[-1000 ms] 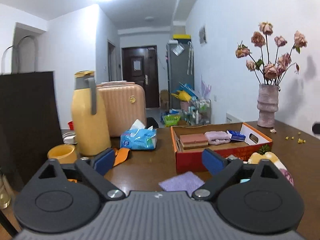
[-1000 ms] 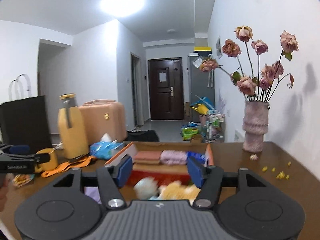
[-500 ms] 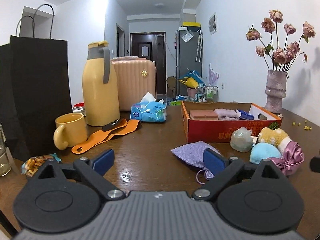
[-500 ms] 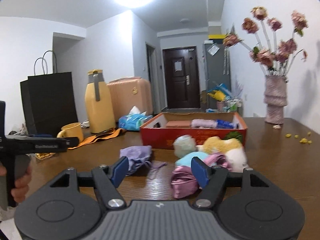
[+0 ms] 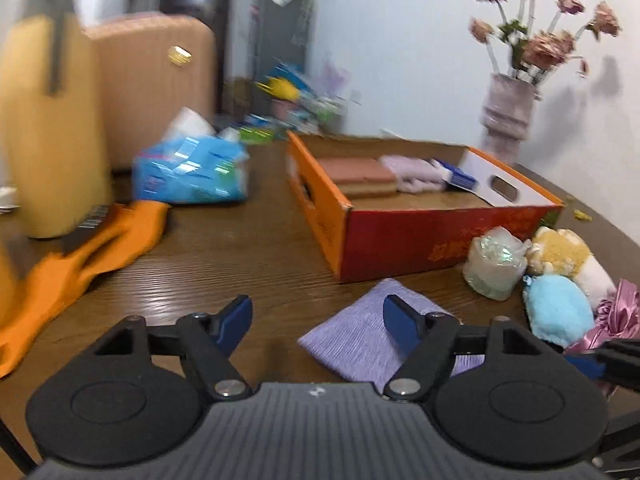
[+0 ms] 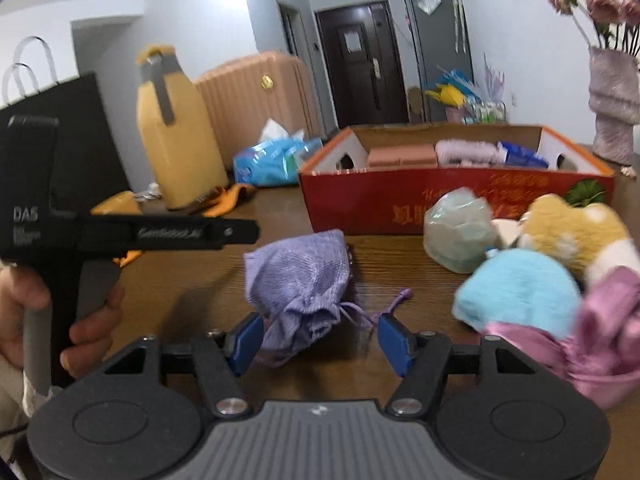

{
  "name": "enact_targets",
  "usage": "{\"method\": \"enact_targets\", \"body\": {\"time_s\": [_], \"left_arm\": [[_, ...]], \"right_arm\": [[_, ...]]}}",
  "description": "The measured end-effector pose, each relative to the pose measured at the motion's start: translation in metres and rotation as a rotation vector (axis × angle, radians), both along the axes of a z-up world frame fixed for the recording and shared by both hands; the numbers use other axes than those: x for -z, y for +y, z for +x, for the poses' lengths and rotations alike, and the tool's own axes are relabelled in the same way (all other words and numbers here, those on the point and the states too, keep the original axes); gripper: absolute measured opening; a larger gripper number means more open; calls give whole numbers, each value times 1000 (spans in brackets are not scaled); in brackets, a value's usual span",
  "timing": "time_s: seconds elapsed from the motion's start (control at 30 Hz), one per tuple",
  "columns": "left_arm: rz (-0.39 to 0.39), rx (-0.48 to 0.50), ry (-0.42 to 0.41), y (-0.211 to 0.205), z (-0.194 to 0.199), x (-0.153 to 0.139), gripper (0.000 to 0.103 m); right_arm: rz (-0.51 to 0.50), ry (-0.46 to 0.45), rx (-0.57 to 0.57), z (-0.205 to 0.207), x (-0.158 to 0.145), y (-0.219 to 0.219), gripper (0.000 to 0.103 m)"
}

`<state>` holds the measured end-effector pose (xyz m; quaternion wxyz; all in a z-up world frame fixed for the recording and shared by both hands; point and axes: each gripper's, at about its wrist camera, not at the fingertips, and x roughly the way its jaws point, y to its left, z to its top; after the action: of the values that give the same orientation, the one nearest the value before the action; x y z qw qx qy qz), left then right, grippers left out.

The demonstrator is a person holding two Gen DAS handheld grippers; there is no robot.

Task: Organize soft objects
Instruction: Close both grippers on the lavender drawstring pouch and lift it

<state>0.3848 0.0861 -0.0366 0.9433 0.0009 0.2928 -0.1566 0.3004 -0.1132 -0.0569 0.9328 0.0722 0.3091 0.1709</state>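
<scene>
A lilac drawstring pouch (image 6: pixel 300 276) lies on the brown table; in the left wrist view it (image 5: pixel 356 336) is just right of the fingers. My right gripper (image 6: pixel 318 342) is open, its jaws either side of the pouch's gathered neck. My left gripper (image 5: pixel 318 320) is open and empty, low over the table. A red and orange cardboard box (image 5: pixel 404 236) holds a pink sponge (image 5: pixel 360 174), a lilac cloth (image 5: pixel 412 170) and a blue pack. In front of it lie a pale green bundle (image 6: pixel 458 234), a yellow plush (image 6: pixel 568 228), a blue plush (image 6: pixel 520 288) and a pink satin piece (image 6: pixel 600 340).
A yellow thermos (image 6: pixel 176 136), a blue tissue pack (image 5: pixel 192 172), an orange strap (image 5: pixel 80 256) and a black paper bag (image 6: pixel 52 128) stand on the table's left. A vase of dried roses (image 5: pixel 508 112) stands at the back right. The left gripper's body (image 6: pixel 120 236) shows at the right view's left.
Both grippers have dropped and moved in toward the lilac pouch. The right gripper's jaws now flank its neck. Both stay open.
</scene>
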Motion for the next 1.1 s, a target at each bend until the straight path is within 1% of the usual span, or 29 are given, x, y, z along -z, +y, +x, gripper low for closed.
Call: {"method": "enact_targets", "body": {"time_s": [0.03, 0.07, 0.1, 0.13, 0.17, 0.2, 0.23, 0.27, 0.33, 0.4, 0.5, 0.53, 0.57, 0.6, 0.63, 0.67, 0.7, 0.73, 0.77, 0.8, 0.83, 0.87, 0.93, 1.0, 1.1], "left_arm": [[-10, 15, 23, 0, 9, 5, 74], [-23, 32, 46, 0, 16, 8, 72], [-44, 44, 81, 1, 23, 13, 67], [-70, 43, 115, 3, 26, 16, 59], [-89, 38, 148, 5, 26, 17, 50], [-88, 20, 175, 7, 23, 17, 29], [-81, 27, 192, 7, 19, 16, 21], [-101, 45, 209, 8, 11, 16, 19], [-157, 62, 260, 6, -9, 19, 10], [-166, 73, 251, -1, -36, 20, 9], [-193, 93, 215, -15, -87, 17, 9], [-198, 87, 193, -17, -102, 14, 11], [-195, 59, 164, -17, -113, 10, 13], [-183, 34, 139, -17, -123, 7, 21], [-177, 25, 118, -18, -130, 4, 34], [-185, 26, 108, -18, -133, 2, 42], [-191, 31, 102, -20, -135, 1, 57], [-185, 38, 99, -24, -136, 1, 63], [-171, 49, 98, -30, -135, 2, 63], [-148, 56, 111, -38, -134, 4, 63], [-138, 59, 124, -44, -134, 6, 63], [-139, 65, 126, -48, -134, 9, 63], [-136, 41, 136, -52, -133, 14, 64], [-147, 26, 161, -52, -132, 18, 62], [-172, 38, 173, -52, -135, 21, 62]], "right_arm": [[15, 8, -4, 7, 3, 2, 53], [32, 15, -15, 12, 5, 2, 42], [44, 24, -24, 16, 7, 2, 35], [52, 33, -28, 19, 7, 0, 29], [56, 39, -29, 18, 7, -3, 26], [51, 37, -33, 15, 5, -8, 24], [41, 28, -32, 9, 4, -14, 20], [35, 26, -27, 5, 3, -20, 19], [59, 44, -26, -5, 3, -36, 16], [89, 60, -45, -17, 1, -49, 15], [103, 61, -120, -42, -6, -63, 14], [110, 62, -146, -51, -8, -68, 13], [111, 73, -182, -59, -9, -73, 13], [110, 89, -227, -67, -10, -78, 13], [102, 106, -275, -75, -10, -82, 13], [85, 116, -308, -82, -9, -85, 15], [62, 112, -322, -89, -9, -89, 17], [41, 101, -303, -93, -9, -94, 24], [24, 94, -265, -96, -8, -99, 41], [0, 84, -222, -98, -7, -104, 45], [-6, 72, -190, -100, -8, -107, 45], [17, 53, -165, -103, -10, -113, 45], [99, 31, -137, -106, -11, -123, 46], [169, 26, -97, -106, -9, -126, 49], [219, 26, -40, -98, -3, -120, 49]]}}
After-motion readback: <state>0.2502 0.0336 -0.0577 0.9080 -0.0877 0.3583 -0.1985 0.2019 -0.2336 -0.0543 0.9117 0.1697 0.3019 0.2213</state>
